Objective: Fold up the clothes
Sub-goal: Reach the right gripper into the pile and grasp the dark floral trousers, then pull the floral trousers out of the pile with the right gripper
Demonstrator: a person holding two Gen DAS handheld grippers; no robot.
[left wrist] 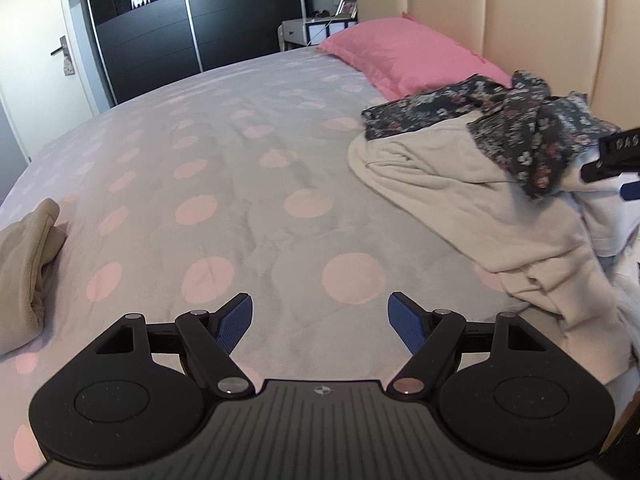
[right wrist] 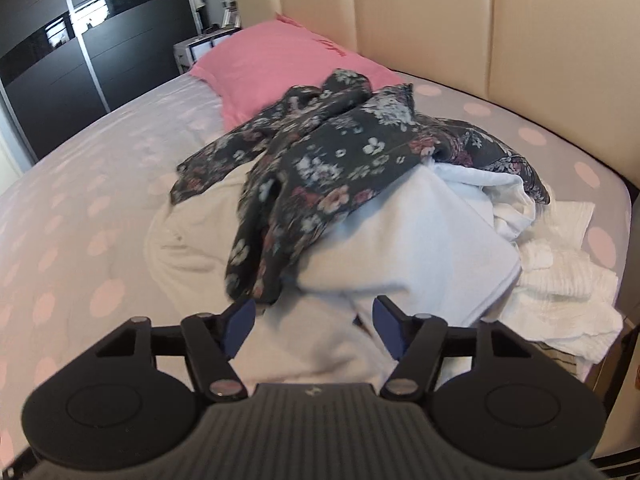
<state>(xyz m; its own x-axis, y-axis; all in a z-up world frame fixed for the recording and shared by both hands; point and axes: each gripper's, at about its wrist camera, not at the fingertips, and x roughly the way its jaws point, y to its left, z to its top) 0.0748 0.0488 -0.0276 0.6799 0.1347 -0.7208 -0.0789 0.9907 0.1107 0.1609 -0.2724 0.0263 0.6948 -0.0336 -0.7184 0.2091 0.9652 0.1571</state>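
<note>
A pile of clothes lies at the head end of the bed: a dark floral garment [right wrist: 320, 160] draped on top, a pale blue-white garment [right wrist: 420, 240] under it, a cream garment [left wrist: 460, 200] and crumpled white cloth [right wrist: 560, 280] at the right. The floral garment also shows in the left wrist view [left wrist: 520, 132]. My right gripper [right wrist: 314, 324] is open over the near edge of the pile, its left pad close by the floral hem. My left gripper [left wrist: 320, 320] is open and empty above the bare bedspread. A folded beige garment [left wrist: 24, 272] lies far left.
The bed has a grey spread with pink dots [left wrist: 240, 160]. A pink pillow [left wrist: 400, 52] lies against the beige padded headboard [right wrist: 440, 20]. A dark wardrobe [left wrist: 180, 20], a door [left wrist: 36, 40] and a nightstand [left wrist: 304, 28] stand beyond the bed.
</note>
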